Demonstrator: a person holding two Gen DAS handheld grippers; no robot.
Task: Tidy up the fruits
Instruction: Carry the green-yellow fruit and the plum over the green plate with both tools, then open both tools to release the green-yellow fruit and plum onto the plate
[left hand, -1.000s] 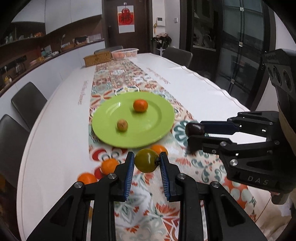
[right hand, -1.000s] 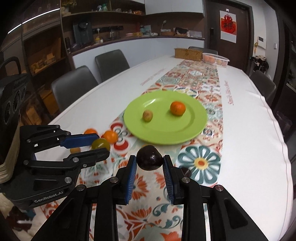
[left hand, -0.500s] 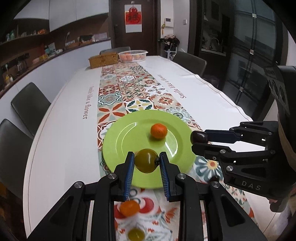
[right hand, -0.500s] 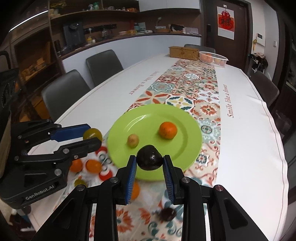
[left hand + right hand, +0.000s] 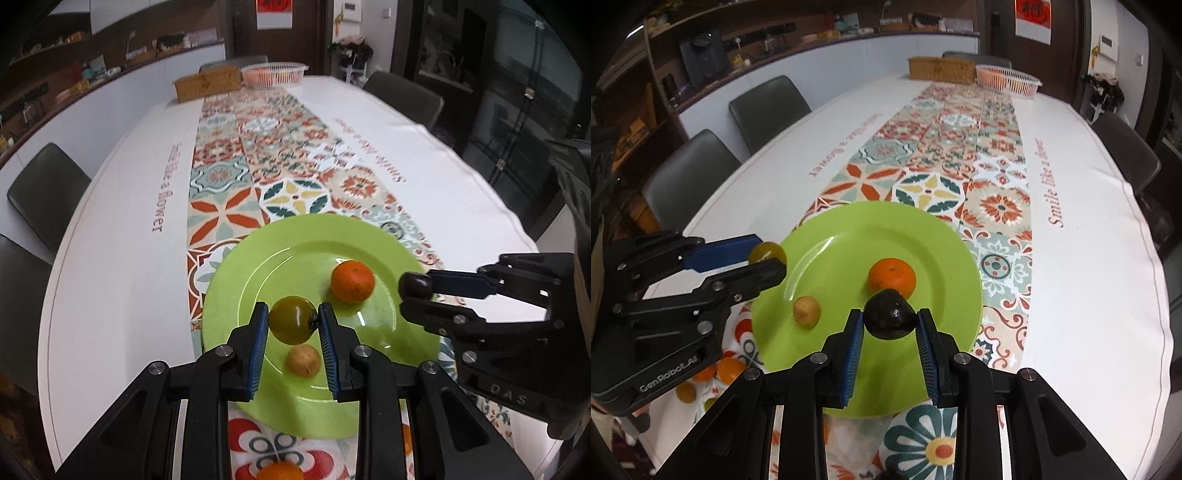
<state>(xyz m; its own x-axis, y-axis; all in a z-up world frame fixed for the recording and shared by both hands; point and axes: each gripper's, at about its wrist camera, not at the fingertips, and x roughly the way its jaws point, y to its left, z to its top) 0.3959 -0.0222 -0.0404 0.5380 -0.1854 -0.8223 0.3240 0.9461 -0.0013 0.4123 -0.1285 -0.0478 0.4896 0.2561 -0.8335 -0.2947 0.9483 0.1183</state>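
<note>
- A long dining table (image 5: 110, 258) runs ahead of me under a white cloth with a patterned runner (image 5: 258, 155).
- The green plate (image 5: 236, 295) lies on the runner, bearing an orange (image 5: 352, 281) and a small tan fruit (image 5: 303, 360).
- My left gripper (image 5: 291, 321) is clamped on a yellow-green fruit (image 5: 291, 320) over the plate.
- My right gripper (image 5: 889, 320) pinches a dark fruit (image 5: 889, 314) above the plate's near side.
- Risk, as I judge it: both round fruits may roll on release, knock the orange, or run off the shallow rim.
</note>
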